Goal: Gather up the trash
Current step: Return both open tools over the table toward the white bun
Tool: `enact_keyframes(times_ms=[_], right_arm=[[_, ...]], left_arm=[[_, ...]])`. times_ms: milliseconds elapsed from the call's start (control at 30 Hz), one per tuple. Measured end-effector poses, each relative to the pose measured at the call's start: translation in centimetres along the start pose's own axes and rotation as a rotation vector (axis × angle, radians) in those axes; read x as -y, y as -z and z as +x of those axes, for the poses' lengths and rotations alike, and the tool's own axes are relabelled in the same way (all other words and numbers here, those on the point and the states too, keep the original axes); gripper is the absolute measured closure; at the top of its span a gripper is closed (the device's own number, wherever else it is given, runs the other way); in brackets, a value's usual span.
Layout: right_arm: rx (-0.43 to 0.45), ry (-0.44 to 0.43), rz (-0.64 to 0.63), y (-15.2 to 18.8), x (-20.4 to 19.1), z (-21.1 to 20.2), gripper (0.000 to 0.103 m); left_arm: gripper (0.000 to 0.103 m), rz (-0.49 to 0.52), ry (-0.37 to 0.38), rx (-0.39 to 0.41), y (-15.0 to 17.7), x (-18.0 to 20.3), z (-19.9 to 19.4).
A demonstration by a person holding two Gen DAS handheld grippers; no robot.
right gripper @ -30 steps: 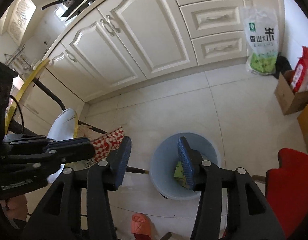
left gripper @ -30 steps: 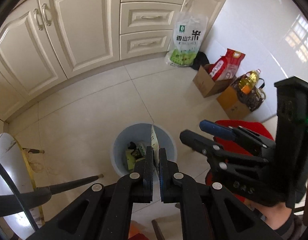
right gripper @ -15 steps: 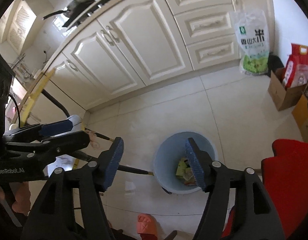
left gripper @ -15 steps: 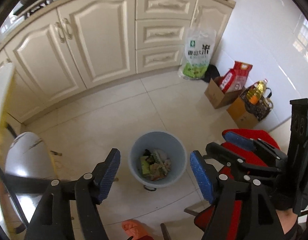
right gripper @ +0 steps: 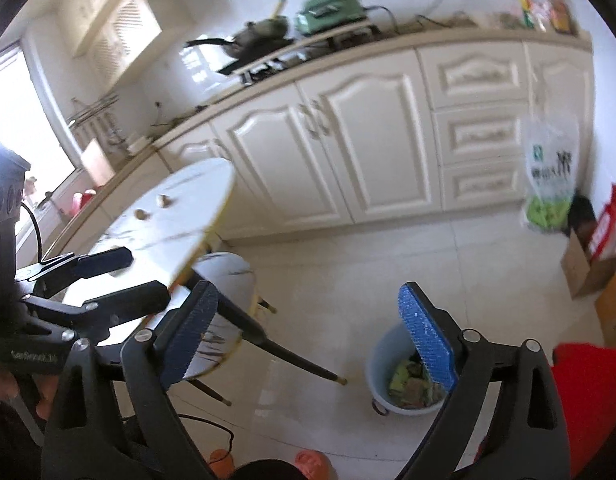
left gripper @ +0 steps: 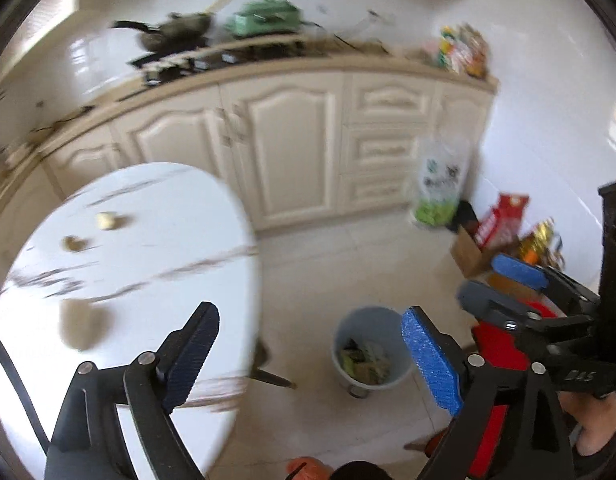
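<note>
A pale blue bin (left gripper: pixel 372 354) stands on the floor with several wrappers inside; it also shows in the right wrist view (right gripper: pixel 404 376). My left gripper (left gripper: pixel 308 360) is open and empty, raised between the bin and a white marble table (left gripper: pixel 148 264). Two small scraps (left gripper: pixel 106 221) (left gripper: pixel 74 243) and a blurred tan piece (left gripper: pixel 82 328) lie on the table. My right gripper (right gripper: pixel 308 340) is open and empty, high above the floor left of the bin. It also shows at the right of the left wrist view (left gripper: pixel 504 284).
Cream cabinets (right gripper: pixel 368 140) run along the back under a cluttered counter. A rice bag (right gripper: pixel 550 184) and cardboard boxes (left gripper: pixel 472 254) stand at the right wall. A red chair (right gripper: pixel 592 392) is at the right. A stool (right gripper: pixel 224 280) sits under the table edge.
A second ago my left gripper was shut on a flat wrapper over the bin; it opened and the wrapper went in. Both grippers have since lifted and tilted up toward the table and counter.
</note>
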State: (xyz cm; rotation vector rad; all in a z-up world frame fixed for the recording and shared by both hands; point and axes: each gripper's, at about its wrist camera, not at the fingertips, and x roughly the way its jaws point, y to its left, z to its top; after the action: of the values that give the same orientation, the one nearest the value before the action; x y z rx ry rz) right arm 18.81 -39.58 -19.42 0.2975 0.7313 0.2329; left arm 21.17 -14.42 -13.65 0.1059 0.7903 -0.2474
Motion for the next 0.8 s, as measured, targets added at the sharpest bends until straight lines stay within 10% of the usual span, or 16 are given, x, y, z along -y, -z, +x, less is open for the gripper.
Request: enact_keyframes(times_ms=[400, 667, 800], right_arm=[[-0.05, -0.084, -0.205, -3.4, -12.5, 5.2, 0.005], [-0.142, -0.093, -0.31, -5.3, -17.4, 11.4, 0.005], [-0.183, -0.083, -0.393, -6.6, -19.8, 14.6, 0.002]], left_arm=[[0.008, -0.216, -0.294, -0.005, 5.4, -12.0, -2.4], [0.012, -0.251, -0.289, -0.066, 6.7, -13.7, -0.2], [0.032, -0.3, -0.225, -0.086, 7.2, -15.1, 0.6]])
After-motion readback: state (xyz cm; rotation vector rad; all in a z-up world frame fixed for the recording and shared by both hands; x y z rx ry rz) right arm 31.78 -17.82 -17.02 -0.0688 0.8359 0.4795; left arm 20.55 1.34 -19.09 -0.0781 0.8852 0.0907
